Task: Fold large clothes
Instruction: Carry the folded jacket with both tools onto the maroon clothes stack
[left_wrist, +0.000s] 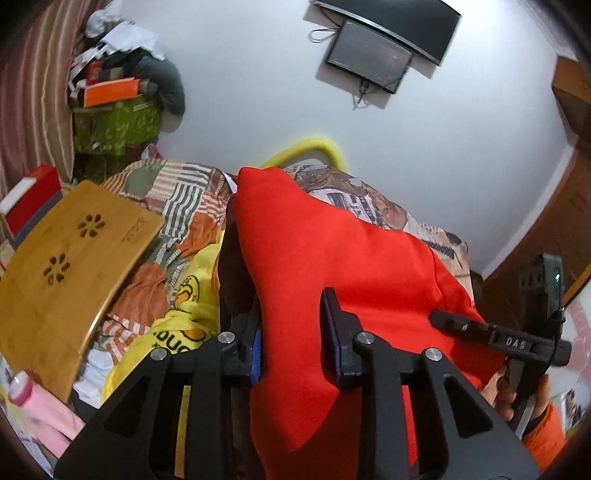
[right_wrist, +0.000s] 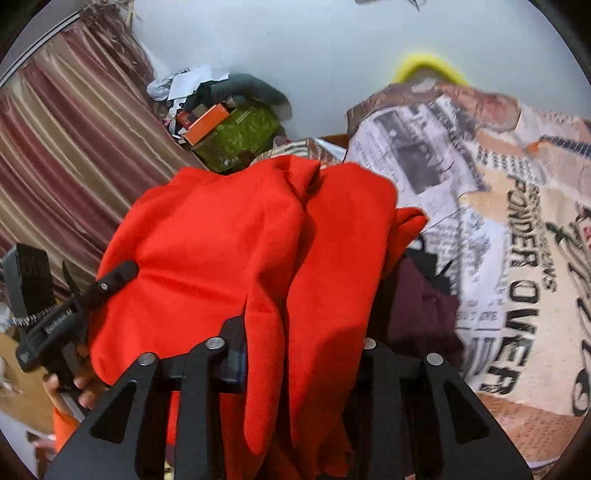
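Note:
A large red garment (left_wrist: 332, 251) lies bunched over the bed and runs back between the fingers of my left gripper (left_wrist: 293, 339). The cloth fills the gap and touches both pads. In the right wrist view the same red garment (right_wrist: 229, 240) drapes in folds over my right gripper (right_wrist: 303, 354). It hangs between the fingers and hides the right one. Each gripper also shows in the other's view, held in a hand: the right gripper's body (left_wrist: 498, 339) at the garment's right edge, the left gripper's body (right_wrist: 55, 325) at its left edge.
A bamboo lap table (left_wrist: 66, 266) and a yellow duck-print garment (left_wrist: 184, 306) lie left of the red one. A dark maroon garment (right_wrist: 417, 306) and a newspaper-print blanket (right_wrist: 498, 221) lie to its right. A cluttered green box (left_wrist: 114, 125) stands by the curtain.

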